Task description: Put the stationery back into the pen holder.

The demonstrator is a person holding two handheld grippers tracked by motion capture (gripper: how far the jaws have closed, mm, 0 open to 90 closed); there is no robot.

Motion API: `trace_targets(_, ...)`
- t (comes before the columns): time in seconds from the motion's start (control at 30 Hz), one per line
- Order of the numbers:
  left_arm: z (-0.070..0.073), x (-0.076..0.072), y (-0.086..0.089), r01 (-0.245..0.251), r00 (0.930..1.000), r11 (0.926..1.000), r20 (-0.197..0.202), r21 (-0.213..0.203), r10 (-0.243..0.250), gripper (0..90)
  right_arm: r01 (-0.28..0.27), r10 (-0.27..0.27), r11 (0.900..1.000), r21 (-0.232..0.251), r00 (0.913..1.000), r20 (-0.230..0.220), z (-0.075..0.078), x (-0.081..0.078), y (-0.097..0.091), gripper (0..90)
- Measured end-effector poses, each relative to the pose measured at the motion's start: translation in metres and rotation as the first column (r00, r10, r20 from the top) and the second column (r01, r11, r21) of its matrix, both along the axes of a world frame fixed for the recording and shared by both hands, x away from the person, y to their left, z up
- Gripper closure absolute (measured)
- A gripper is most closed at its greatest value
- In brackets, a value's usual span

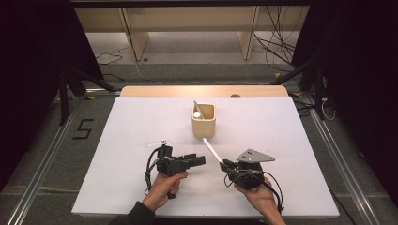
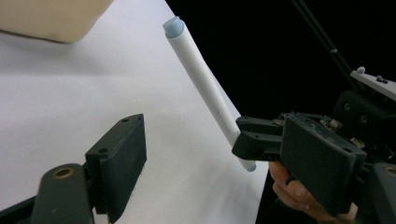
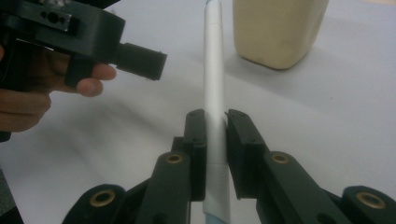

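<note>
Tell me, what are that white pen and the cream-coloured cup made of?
The white pen, clamped in the right claw, looks like smooth matte plastic: an even white barrel with a pale blue end. The cream cup could be plastic or glazed ceramic; its rounded corners and dull, even surface leave that open.

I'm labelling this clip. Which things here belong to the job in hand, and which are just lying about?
In the job:
- white pen, clamped in the right gripper
- beige cup, already holding one pen
- left gripper, jaws apart, beside the pen

Lying about:
- small clear item on the white table
- cables on the floor
</note>
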State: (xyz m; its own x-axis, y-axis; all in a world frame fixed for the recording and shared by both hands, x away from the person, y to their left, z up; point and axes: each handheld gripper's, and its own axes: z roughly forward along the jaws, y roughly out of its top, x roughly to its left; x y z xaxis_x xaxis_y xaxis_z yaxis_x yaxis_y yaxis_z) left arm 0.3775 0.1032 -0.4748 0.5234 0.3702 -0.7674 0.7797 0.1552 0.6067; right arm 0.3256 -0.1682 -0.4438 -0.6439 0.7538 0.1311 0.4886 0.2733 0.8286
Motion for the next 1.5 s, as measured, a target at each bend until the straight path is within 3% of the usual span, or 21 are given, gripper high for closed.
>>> trace_targets(0.33,0.002,0.001,-0.007,-0.013,0.9989,0.9984,-0.045,-0.055,0.011,24.8,-0.036,0.036,0.9993,0.006,0.9993,0.012,-0.001,-0.005,0.010,79.0)
trace_targets(0.63,0.001,0.002,-0.009,-0.031,0.9975,0.9972,-0.065,-0.068,0.026,31.9,-0.056,0.056,0.9983,0.018,0.9983,0.017,0.000,-0.008,0.015,79.0)
trace_targets(0.73,-0.001,0.002,-0.009,-0.039,0.9958,0.9951,-0.086,-0.091,0.031,35.2,-0.060,0.059,0.9980,0.019,0.9980,0.019,0.000,-0.009,0.016,79.0)
trace_targets(1.5,-0.002,0.000,-0.011,-0.039,0.9949,0.9929,-0.097,-0.113,0.028,62.4,-0.092,0.090,0.9954,0.030,0.9952,0.038,0.000,-0.013,0.021,79.0)
